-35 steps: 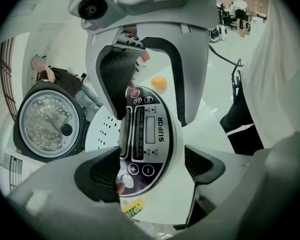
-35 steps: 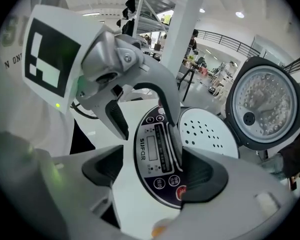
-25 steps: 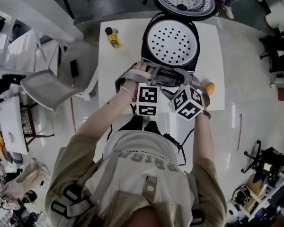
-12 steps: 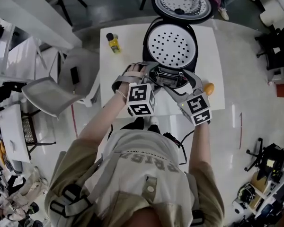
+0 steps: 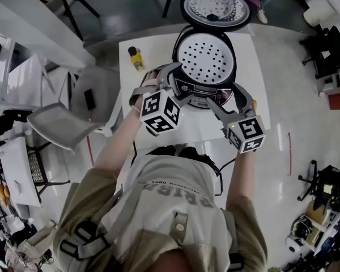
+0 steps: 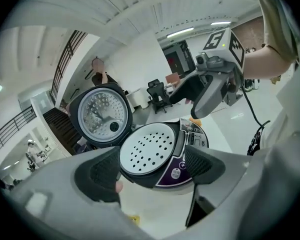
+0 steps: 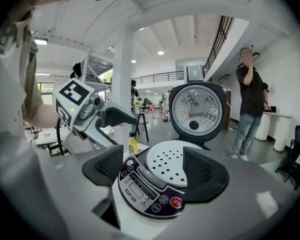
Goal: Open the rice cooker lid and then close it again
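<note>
A black, round rice cooker [image 5: 203, 88] stands on the far half of a white square table [image 5: 252, 55]. Its round lid [image 5: 215, 5] is swung fully open and stands upright at the cooker's back, its silvery dimpled inner plate facing forward. A white perforated tray [image 5: 204, 52] fills the cooker's mouth.

The cooker's front carries a dark purple-and-black control panel with a small grey display. White lettering on it looks like "SUFOR" in the right gripper view. A red round button beside it bears characters too small to read.

The left gripper [image 5: 175, 83] is at the cooker's front left, its black-and-white marker cube toward the person. Its jaws stand wide apart with nothing clamped. In its own view the cooker [image 6: 160, 156] and lid [image 6: 101, 115] show in the gap beyond the dark ribbed pads [image 6: 102, 171].

The right gripper [image 5: 229, 98] is at the cooker's front right, also spread wide and empty. Its view frames the panel [image 7: 150, 189] between its pads [image 7: 205, 171].

A small yellow bottle with a black cap [image 5: 136, 57] stands left of the cooker. A small orange thing [image 5: 253, 103] lies just right of the cooker's front, partly hidden by the right gripper. The print on the person's beige shirt is upside down in the head view and can't be read with certainty.
</note>
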`<state>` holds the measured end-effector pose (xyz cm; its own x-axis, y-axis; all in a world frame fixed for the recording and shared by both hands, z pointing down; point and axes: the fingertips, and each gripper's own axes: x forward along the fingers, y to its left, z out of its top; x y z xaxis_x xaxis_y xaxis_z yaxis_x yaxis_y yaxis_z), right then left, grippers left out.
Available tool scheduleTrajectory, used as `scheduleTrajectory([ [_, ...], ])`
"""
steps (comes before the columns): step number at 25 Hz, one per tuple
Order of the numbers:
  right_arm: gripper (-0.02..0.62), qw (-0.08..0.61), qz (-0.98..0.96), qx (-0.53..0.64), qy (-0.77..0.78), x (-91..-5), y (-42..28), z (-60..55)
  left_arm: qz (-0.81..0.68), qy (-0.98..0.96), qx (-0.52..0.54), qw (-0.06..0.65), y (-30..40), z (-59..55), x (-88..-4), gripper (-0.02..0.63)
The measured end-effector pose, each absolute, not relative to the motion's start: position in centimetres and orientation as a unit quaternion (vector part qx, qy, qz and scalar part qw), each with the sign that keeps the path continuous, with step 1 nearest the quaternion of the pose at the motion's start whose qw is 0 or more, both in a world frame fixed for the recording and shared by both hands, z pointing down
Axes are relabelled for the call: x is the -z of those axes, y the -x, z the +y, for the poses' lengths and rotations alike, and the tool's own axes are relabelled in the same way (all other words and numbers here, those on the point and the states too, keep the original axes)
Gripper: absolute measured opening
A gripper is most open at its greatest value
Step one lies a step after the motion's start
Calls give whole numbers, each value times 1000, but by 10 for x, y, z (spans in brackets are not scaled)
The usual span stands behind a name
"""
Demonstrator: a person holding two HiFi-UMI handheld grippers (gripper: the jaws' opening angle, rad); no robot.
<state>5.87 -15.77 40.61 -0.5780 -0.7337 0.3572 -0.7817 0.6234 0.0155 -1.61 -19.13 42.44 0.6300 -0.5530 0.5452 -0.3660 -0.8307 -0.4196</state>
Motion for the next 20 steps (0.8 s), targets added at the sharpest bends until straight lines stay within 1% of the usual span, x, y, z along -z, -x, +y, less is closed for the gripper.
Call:
scheduleTrajectory([
  [5, 347, 147, -886, -67, -435, -389, -69, -175, 267, 896, 329, 136, 19, -210, -408, 417],
  [14, 347, 172, -892, -47, -416, -379, -85, -216, 298, 883, 335, 141, 18, -257, -395, 417],
  [20, 351, 170, -899, -36, -401, -369, -100, -247, 323, 872, 338, 145, 17, -288, -382, 417],
])
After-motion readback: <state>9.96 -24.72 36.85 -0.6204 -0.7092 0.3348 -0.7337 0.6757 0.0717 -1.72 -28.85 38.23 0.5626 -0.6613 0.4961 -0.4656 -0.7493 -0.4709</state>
